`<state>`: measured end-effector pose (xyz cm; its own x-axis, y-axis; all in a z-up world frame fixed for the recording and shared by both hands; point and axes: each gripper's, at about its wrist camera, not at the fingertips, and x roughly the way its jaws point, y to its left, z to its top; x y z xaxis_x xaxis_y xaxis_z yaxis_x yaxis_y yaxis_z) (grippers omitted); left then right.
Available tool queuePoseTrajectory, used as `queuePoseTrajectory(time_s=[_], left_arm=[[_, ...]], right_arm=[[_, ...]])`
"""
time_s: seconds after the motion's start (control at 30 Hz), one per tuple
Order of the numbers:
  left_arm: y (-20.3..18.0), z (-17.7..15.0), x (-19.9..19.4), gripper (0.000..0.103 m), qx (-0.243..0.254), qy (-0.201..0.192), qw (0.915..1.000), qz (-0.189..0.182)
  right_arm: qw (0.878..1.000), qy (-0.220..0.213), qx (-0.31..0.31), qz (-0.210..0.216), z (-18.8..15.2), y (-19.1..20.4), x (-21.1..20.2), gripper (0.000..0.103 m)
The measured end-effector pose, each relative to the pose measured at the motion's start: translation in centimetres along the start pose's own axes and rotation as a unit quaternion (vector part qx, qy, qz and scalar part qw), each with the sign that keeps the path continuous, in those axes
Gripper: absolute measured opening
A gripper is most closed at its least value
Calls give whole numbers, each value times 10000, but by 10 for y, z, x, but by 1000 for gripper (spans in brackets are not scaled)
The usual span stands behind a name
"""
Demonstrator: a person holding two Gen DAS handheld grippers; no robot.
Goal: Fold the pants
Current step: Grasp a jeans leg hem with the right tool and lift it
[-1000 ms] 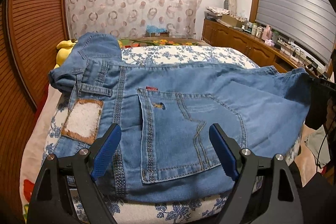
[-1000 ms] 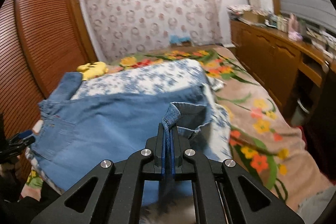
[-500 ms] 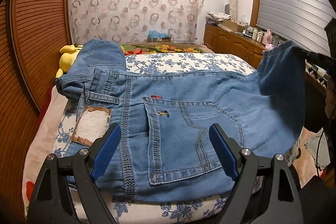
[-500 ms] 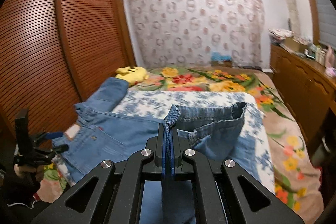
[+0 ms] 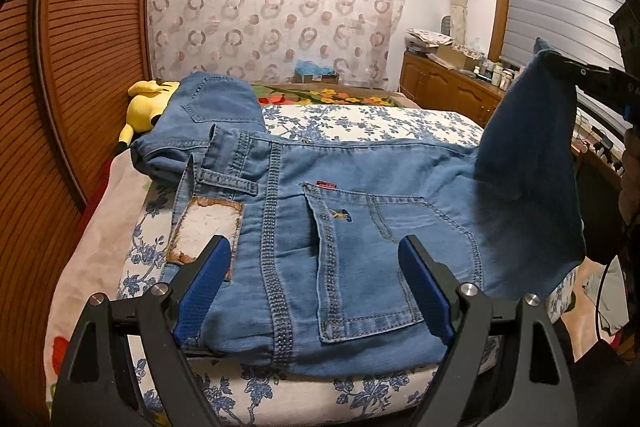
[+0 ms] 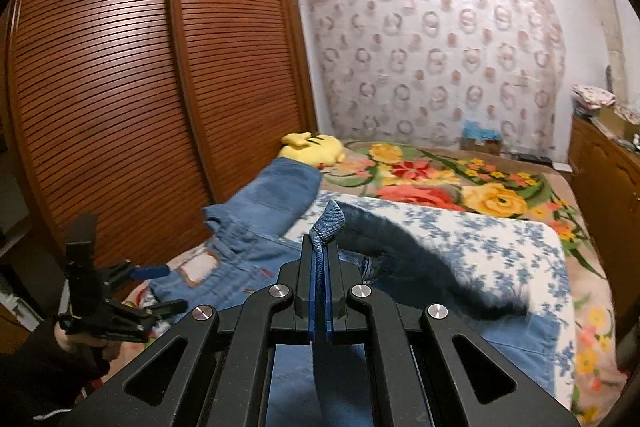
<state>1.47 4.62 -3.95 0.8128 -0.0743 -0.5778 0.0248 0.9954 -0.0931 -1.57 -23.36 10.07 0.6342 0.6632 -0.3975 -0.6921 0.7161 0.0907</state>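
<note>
On bed (image 5: 360, 123): pants (image 5: 360, 227) flat, 1 leg end lifted, clamped in right gripper (image 6: 319, 255). Left gripper (image 5: 312, 279) hovering agape above waist. Carry across smoothly, align hems, avoid dragging.

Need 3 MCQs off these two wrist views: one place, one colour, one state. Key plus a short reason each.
1. Where does the plush toy lie?
A. beyond the jeans' waistband end, beside the wardrobe
B. on the dresser
C. on the jeans' back pocket

2. What colour are the gripper pads?
A. red
B. blue
C. white

3. What is the right gripper doing?
A. open over the bed
B. shut on nothing
C. shut on a denim edge, lifted off the bed

Key: 1 A, its yellow shape sits between denim and slatted doors; 2 B, blue in both views; 3 C, cloth sticks up between the closed jaws.
</note>
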Motion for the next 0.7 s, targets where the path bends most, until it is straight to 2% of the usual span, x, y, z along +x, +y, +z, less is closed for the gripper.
queuePoseTrajectory(time_s=[0.53,0.6,0.7], left_arm=[[8,-7,3,86,-87,96,9999,11],[8,-7,4,86,-91,106,9999,5],[7,-7,5,86,-83,108,9999,-21]], right_arm=[[9966,706,121,408,3,-13,68,3],[9958,838,94,366,6,-10,72,6],[9955,871,51,365,9,-8,72,21]])
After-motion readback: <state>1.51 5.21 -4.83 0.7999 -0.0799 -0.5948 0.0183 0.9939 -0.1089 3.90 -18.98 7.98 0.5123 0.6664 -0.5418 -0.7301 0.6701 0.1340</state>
